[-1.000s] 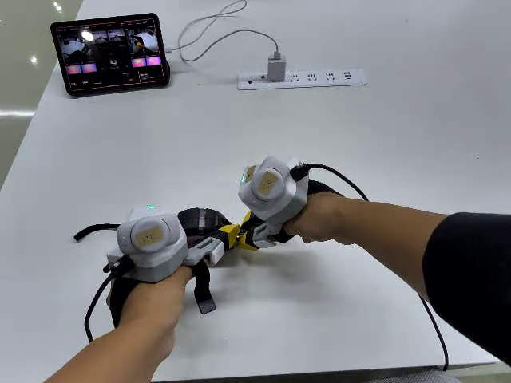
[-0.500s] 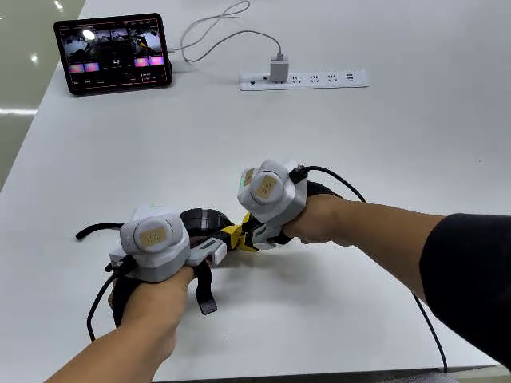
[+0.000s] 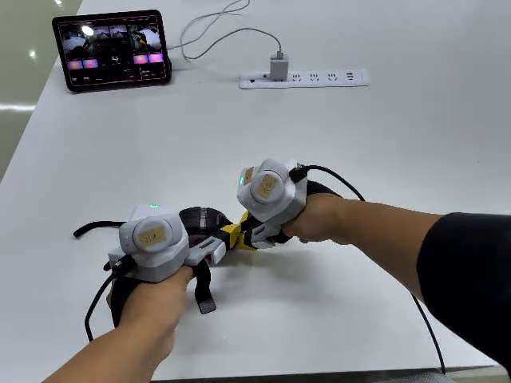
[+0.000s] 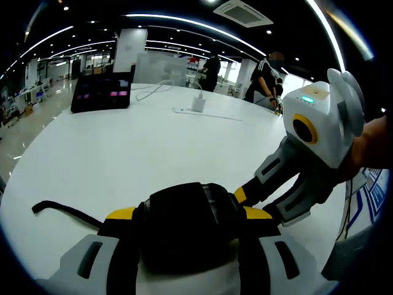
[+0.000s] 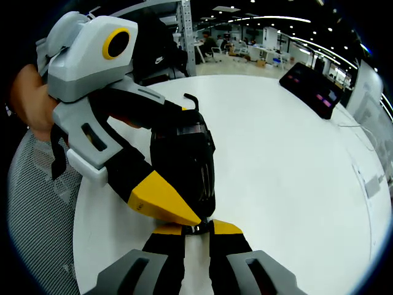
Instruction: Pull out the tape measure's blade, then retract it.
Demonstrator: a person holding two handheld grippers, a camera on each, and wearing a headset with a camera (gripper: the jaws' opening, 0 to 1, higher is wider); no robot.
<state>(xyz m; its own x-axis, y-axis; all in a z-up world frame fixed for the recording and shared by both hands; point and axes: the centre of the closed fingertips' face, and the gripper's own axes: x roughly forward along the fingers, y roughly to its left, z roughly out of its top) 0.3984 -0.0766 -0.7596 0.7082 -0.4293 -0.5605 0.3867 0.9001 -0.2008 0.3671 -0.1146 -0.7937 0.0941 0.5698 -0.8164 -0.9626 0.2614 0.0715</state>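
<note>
We find no legible text, brand or number. At the upper left of the head view, the tablet (image 3: 112,49) screen shows small bright panels, too small to read.

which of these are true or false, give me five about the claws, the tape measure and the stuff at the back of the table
1. The left claw is clamped on the black tape measure. True.
2. The right claw is wide open, away from the tape measure. False: it is pinched together at the case's mouth, apparently on the blade tip.
3. A long stretch of blade lies across the table. False: no pulled-out length shows.
4. The tablet screen is dark. False: it is lit.
5. A white charger sits in the power strip. True.
</note>
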